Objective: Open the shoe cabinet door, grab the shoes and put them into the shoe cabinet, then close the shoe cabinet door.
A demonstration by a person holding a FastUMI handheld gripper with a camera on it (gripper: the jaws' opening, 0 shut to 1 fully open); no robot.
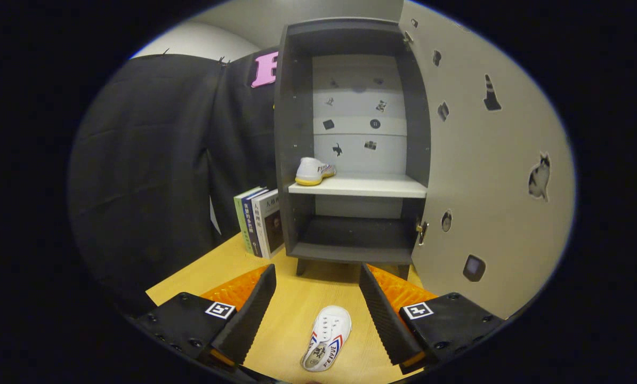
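Dark grey shoe cabinet [350, 133] stands on short legs at the far side of the light wooden tabletop [291, 298], its pale door with small animal and object cut-out stickers [489, 176] swung wide to the right, so the opening step looks done. One white canvas low-top shoe with a yellow sole [314, 170] already sits on the left end of the white middle shelf [358, 186], heel toward the room, toe pointing in and to the right. A few upright books [258, 221] stand just left of the cabinet, touching or nearly touching its side. The gripper [315, 296] hangs over the table with its fingers spread wide and nothing held. The second white canvas shoe with red and blue side stripes [327, 337] lies sole down on the table between the fingers, toward their base. Its long axis runs roughly along the fingers, tipped slightly: toe toward the cabinet, heel opening toward the person, leaning a bit left. Step in hand reads as the grab for this shoe. I'd drop the fingers so they straddle the midfoot across the narrow width, squeeze on the sidewalls rather than the soft toe, and keep it level. Free shelf space is right of the first shoe; carry it in toe first.
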